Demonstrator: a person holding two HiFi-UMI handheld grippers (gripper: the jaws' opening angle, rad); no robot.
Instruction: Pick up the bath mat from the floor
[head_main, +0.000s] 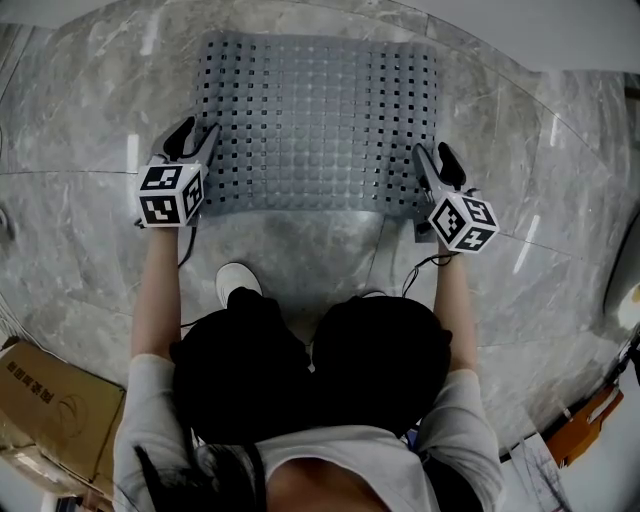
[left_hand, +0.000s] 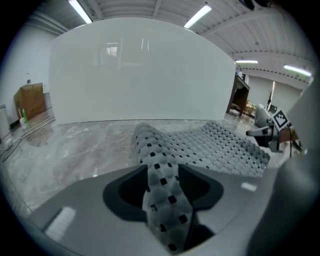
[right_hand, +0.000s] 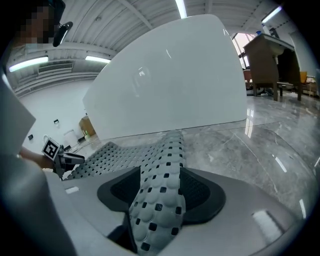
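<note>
head view — left tongs (head_main: 198, 136), right tongs (head_main: 432, 156) agape, bath mat (head_main: 320, 120) between

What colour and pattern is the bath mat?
The bath mat is grey, with rows of small dark square holes. The head view shows it best.

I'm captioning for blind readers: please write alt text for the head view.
Seen from above, a crouching person holds a gripper in each hand at a grey perforated bath mat on a marble floor, the left gripper at its near left corner, the right gripper at its near right corner. A cardboard box sits at lower left.
</note>
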